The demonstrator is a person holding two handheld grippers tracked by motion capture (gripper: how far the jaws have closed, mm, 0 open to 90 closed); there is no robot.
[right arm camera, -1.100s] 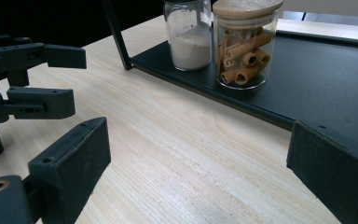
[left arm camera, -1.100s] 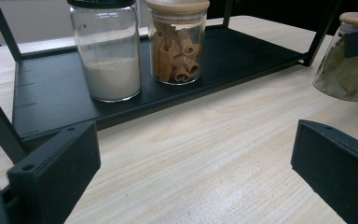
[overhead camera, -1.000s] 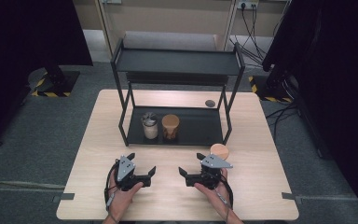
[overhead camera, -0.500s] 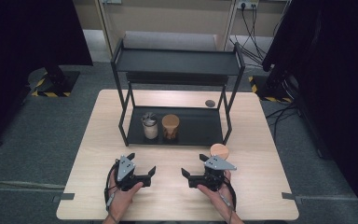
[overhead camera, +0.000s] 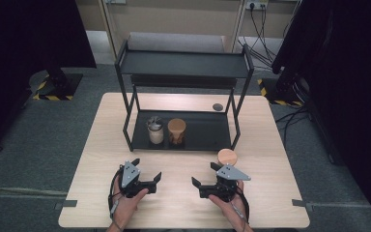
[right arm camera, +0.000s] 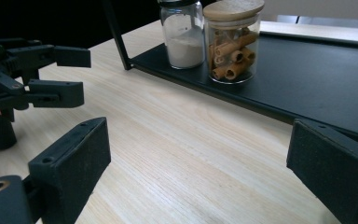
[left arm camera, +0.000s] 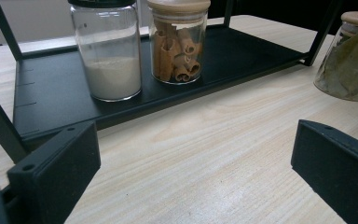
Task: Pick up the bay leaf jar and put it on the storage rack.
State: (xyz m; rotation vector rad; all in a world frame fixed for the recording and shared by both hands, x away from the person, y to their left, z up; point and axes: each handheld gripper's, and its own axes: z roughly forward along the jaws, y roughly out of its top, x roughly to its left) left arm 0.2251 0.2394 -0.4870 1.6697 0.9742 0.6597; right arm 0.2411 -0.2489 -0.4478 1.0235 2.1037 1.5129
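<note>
From the high view, your right gripper (overhead camera: pixel 204 177) sits near the tabletop's front edge with its jaws spread and nothing between them. The bay-leaf jar (overhead camera: pixel 227 157) stands upright on the bare tabletop just beyond it, outside the black rack's (overhead camera: pixel 183 64) front right leg, so your right hand is clearly the nearer one. Your left gripper (overhead camera: pixel 149 172), also wide and empty, is well apart from that jar.

In the left gripper view, the bay-leaf jar (left arm camera: pixel 350 58) stands off to the right, with the white-powder jar (left arm camera: pixel 107 49) and cinnamon jar (left arm camera: pixel 178 39) on the rack's lower shelf (left arm camera: pixel 51 93).

In the right gripper view, the open jaws face the shelf; I judge the jar lies just off their right side.
</note>
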